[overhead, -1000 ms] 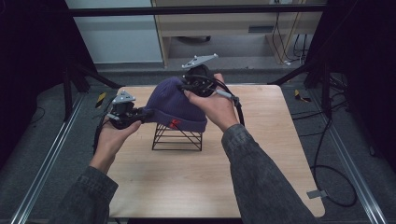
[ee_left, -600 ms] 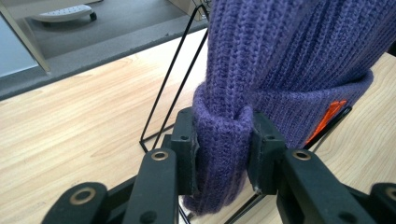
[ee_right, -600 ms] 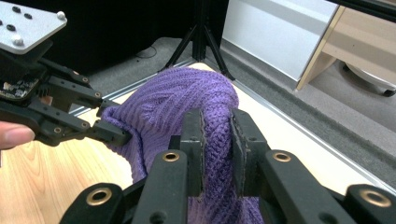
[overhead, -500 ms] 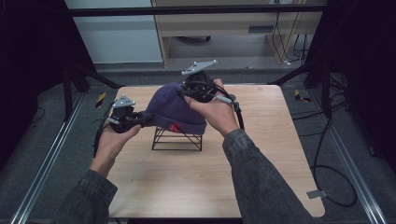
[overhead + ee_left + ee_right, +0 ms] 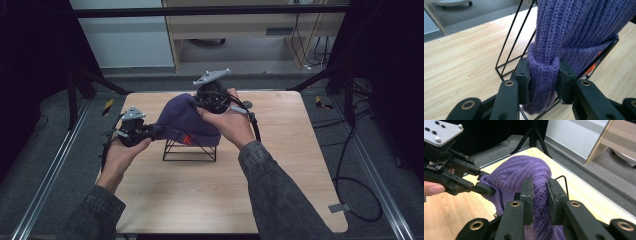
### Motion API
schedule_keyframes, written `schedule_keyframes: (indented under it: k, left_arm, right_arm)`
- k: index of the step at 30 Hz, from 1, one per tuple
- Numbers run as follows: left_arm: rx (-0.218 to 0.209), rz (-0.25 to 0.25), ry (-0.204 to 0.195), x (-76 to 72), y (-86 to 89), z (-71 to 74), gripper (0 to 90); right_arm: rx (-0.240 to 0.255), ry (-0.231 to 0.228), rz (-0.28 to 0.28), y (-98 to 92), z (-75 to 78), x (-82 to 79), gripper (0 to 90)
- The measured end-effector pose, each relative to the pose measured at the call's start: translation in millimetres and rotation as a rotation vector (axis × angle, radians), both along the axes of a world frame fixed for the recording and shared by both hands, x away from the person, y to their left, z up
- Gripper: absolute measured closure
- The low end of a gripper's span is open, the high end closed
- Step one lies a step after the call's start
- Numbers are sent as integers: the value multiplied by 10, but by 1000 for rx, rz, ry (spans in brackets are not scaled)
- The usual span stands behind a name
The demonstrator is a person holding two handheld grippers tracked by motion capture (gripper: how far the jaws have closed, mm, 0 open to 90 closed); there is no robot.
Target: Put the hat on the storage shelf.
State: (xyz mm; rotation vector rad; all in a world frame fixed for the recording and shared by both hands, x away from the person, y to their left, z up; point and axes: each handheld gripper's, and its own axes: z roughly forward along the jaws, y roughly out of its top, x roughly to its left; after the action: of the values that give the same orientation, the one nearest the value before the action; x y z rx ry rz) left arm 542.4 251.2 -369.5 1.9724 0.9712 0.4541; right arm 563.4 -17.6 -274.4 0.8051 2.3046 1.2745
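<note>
**Both grippers clamped on the hat over the stand**

The purple knitted beanie drapes the black wire-frame stand mid-table. The left gripper pinches its folded brim; the right gripper pinches its crown. Bare light wooden tabletop lies open all round, edges well apart.

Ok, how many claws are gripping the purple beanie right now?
2. The left claw pinches the folded cuff of the purple beanie at its left edge; the right claw pinches the knit near its top, over the black wire stand.
</note>
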Motion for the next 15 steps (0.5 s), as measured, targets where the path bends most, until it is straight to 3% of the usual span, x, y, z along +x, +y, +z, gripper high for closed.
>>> schedule_keyframes:
  k: [15]
  left_arm:
    - [0, -1, 6, -9, 27, -57, 670]
  right_arm:
    - [-8, 10, 13, 29, -36, -9, 764]
